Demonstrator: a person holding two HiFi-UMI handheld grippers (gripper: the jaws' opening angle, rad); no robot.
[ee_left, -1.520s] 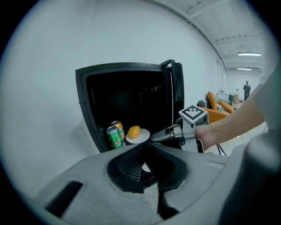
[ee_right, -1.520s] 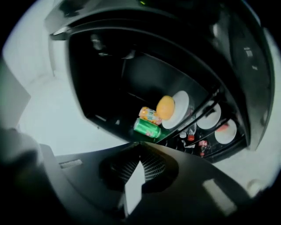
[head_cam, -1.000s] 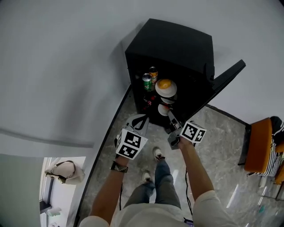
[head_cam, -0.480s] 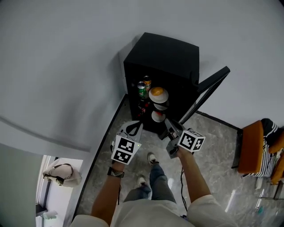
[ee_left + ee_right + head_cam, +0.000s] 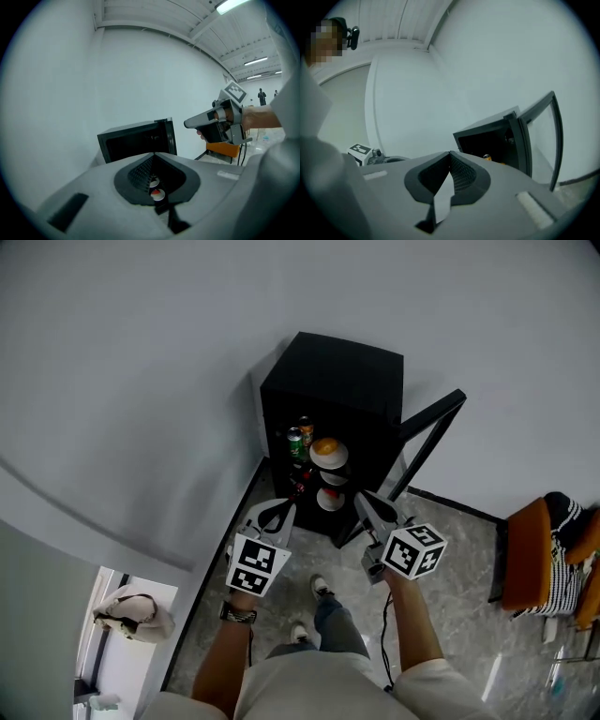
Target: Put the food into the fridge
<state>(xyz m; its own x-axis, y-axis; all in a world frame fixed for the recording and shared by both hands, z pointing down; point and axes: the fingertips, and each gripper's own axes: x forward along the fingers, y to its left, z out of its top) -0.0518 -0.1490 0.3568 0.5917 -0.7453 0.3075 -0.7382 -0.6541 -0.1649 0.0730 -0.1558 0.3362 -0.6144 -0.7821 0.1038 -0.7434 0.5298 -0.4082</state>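
Setting: A black fridge was shown standing on the floor against a pale wall, at 12 o'clock from the person. Its door was swung wide toward 2 o'clock.

Food: A bowl of orange food was seen on an upper shelf, with two cans just beside it at 9 o'clock. A second bowl was set on a shelf below, at 6 o'clock from the first. All of these were already inside the fridge.

Left gripper: The left gripper was held at 7 o'clock from the fridge opening, clear of it. Its jaws were brought together tip to tip, and nothing was gripped between them.

Right gripper: The right gripper was held at 5 o'clock from the opening, near the foot of the door but apart from it. Its jaws were likewise closed, and no item was carried.

Step in hand: The loading was judged to be finished or paused, since both tools were empty and drawn clear of the shelves.

Next move: Either more food would have to be fetched from outside the views, or the door's free edge would have to be met and pushed round toward 10 o'clock until closed.

Surroundings: An orange chair was seen at 3 o'clock, well apart.
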